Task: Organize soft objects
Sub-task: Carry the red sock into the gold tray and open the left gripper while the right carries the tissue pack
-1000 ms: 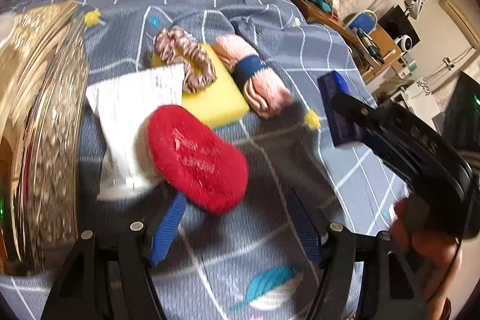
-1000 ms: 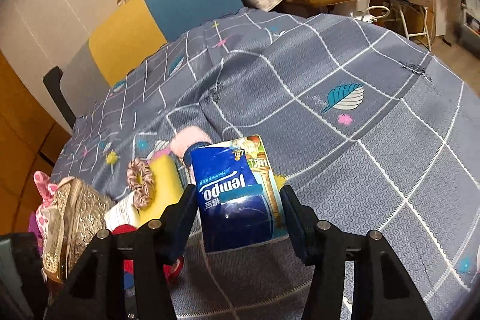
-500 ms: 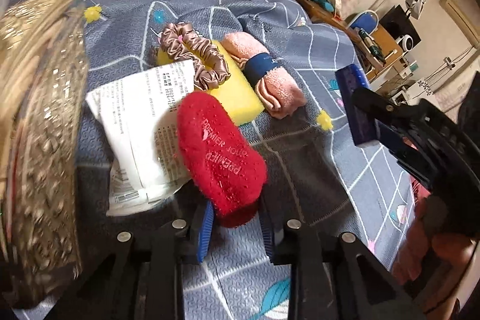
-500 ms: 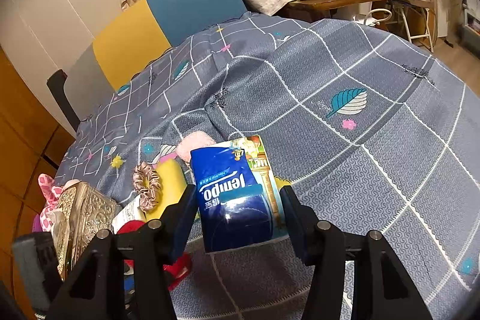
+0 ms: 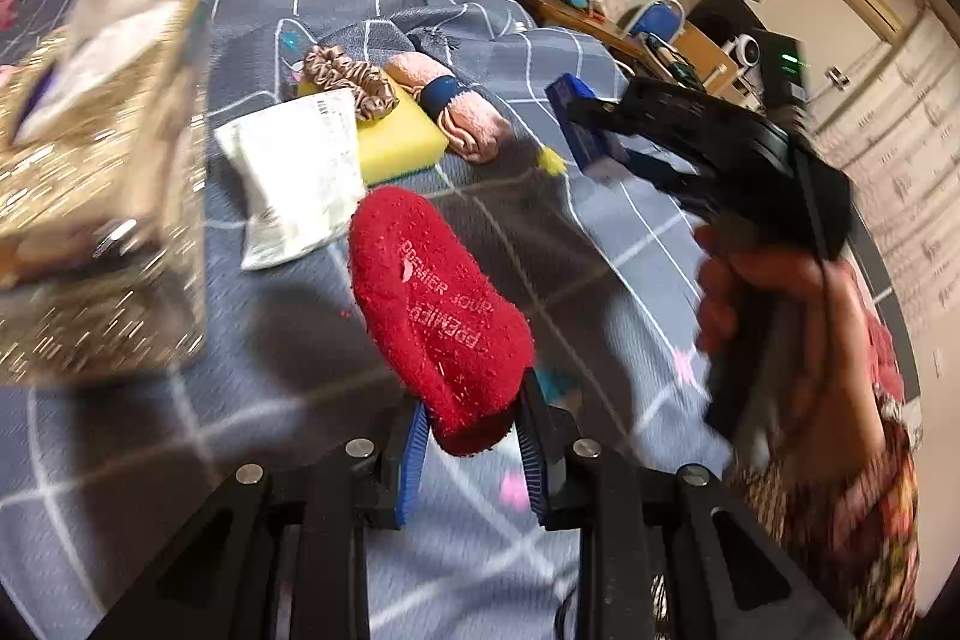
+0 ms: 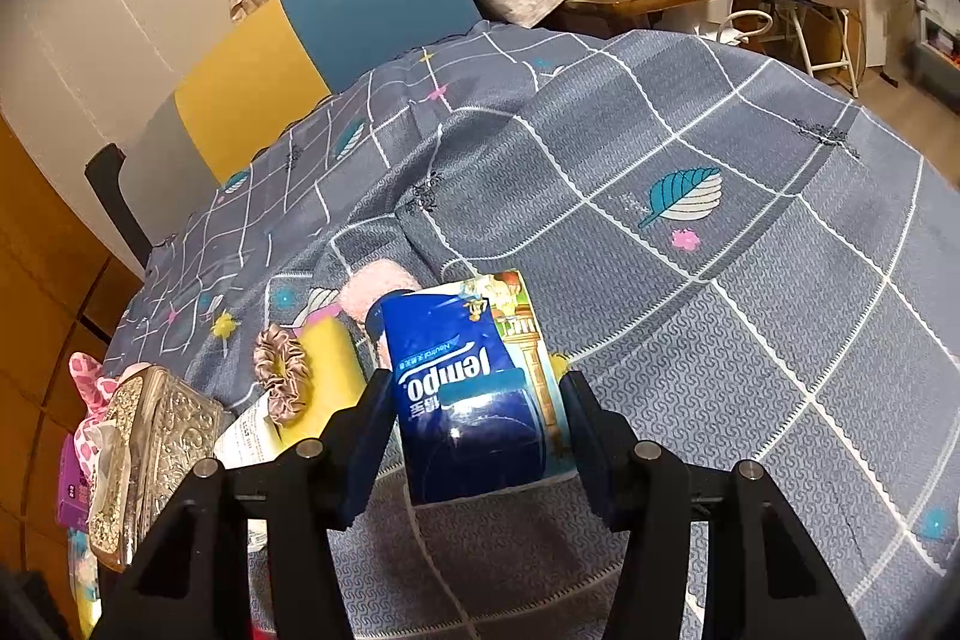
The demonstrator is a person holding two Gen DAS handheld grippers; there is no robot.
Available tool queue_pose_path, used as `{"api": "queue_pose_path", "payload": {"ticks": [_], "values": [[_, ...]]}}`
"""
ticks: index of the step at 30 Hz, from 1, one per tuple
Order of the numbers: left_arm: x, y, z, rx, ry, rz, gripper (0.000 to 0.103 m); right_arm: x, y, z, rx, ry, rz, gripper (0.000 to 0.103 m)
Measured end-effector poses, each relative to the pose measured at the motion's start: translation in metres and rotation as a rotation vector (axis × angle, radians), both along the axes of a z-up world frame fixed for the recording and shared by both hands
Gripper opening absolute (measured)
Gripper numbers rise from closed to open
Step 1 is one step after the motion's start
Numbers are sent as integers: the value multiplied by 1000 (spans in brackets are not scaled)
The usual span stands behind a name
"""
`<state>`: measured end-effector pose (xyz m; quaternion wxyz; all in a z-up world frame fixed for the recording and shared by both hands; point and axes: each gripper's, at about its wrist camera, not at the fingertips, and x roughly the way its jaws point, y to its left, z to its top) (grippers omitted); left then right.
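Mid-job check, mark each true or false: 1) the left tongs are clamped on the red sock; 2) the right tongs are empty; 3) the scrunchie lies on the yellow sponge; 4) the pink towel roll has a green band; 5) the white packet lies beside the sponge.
1) True: the left tongs pinch the red sock.
2) False: the right tongs hold a blue tissue pack.
3) True: the scrunchie rests on the yellow sponge.
4) False: the pink towel roll has a dark blue band.
5) True: the white packet lies beside the sponge.
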<state>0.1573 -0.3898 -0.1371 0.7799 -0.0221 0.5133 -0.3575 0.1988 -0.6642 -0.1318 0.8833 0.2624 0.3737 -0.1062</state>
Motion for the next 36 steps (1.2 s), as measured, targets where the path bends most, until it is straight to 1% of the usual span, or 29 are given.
{"api": "queue_pose_path", "payload": {"ticks": [4, 7, 11, 13, 17, 22, 28, 31, 36], "values": [[-22, 27, 12, 1, -22, -28, 27, -2, 0, 0, -5, -1, -8, 56], [-38, 56, 27, 1, -60, -35, 27, -3, 0, -1, -4, -1, -15, 56], [-44, 101, 45, -6, -88, 4, 27, -7, 1, 0, 0, -12, -15, 56], [-43, 119, 52, -9, -100, 32, 27, -9, 4, 3, -21, -24, -16, 56], [-47, 172, 67, -3, -142, 101, 27, -12, 10, 8, -60, -57, -19, 56], [-52, 240, 70, -5, -131, 217, 27, -22, 12, 17, -99, -119, -50, 56], [-55, 329, 62, 12, -101, 388, 27, -40, 21, 35, -153, -182, -79, 56], [-57, 367, 56, 20, -86, 469, 27, -51, 30, 43, -141, -208, -85, 56], [-56, 419, 46, 13, -50, 570, 27, -72, 64, 67, -139, -246, -33, 56]]}}
